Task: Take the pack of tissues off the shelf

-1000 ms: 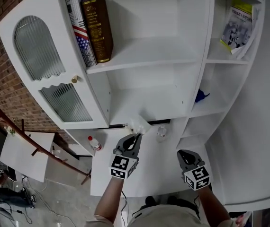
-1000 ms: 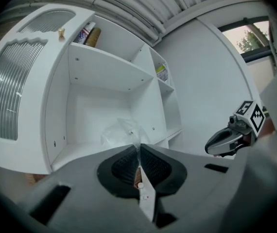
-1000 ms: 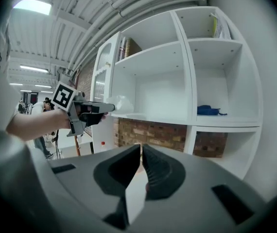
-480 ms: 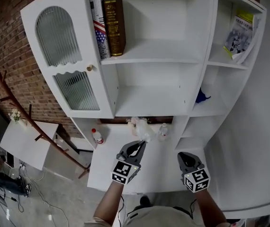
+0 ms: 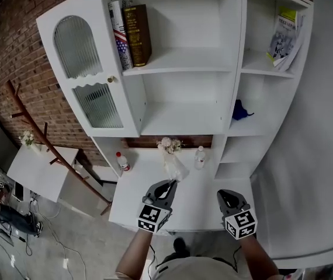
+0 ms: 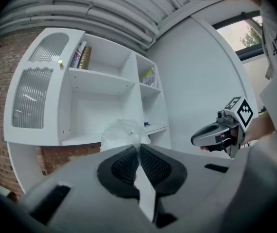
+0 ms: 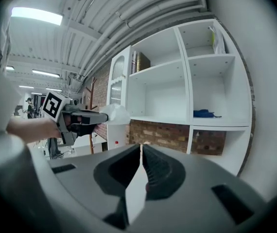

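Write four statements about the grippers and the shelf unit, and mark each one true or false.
1. The left gripper is shut on the pack of tissues. True.
2. The right gripper is wide open. False: it is shut, with nothing in it.
3. The books stand upright on an upper shelf. True.
4. The blue item lies on the counter. False: it lies in a compartment on the right of the shelf unit.

1. middle shelf [image 5: 178, 118], frame centre: open across its width.
2. top shelf [image 5: 184, 60]: books [image 5: 130, 34] crowd its left end; right part open.
3. counter [image 5: 201, 206] back edge: red-capped bottle [image 5: 122, 161], flowers [image 5: 169, 144], clear bottle [image 5: 199, 156] stand in the way.
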